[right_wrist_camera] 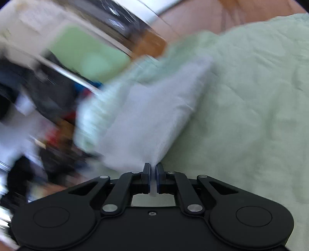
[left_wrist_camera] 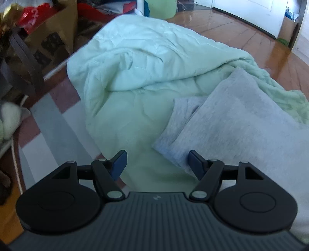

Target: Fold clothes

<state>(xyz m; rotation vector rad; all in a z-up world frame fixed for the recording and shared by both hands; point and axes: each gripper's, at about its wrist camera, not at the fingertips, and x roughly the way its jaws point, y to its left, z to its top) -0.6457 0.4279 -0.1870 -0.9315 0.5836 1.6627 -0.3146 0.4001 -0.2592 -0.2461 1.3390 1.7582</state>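
Note:
A light grey garment (left_wrist_camera: 231, 125), partly folded, lies on a pale green quilt (left_wrist_camera: 135, 77) spread over the floor. My left gripper (left_wrist_camera: 157, 162) stands open just above the garment's near left corner, its right fingertip over the grey cloth and nothing pinched. In the right wrist view, which is blurred, the grey garment (right_wrist_camera: 150, 115) stretches away from my right gripper (right_wrist_camera: 153, 168). Its jaws are closed with a thin strip of the pale cloth between the pads. The green quilt (right_wrist_camera: 241, 115) fills the right side of that view.
A brown paper bag (left_wrist_camera: 52, 36) with red items and dark clutter stands at the left. A striped rug (left_wrist_camera: 54, 123) lies under the quilt's left edge. Glossy wooden floor (left_wrist_camera: 231, 25) runs to a white door (left_wrist_camera: 251, 11). A blurred green box (right_wrist_camera: 87, 52) sits beyond the garment.

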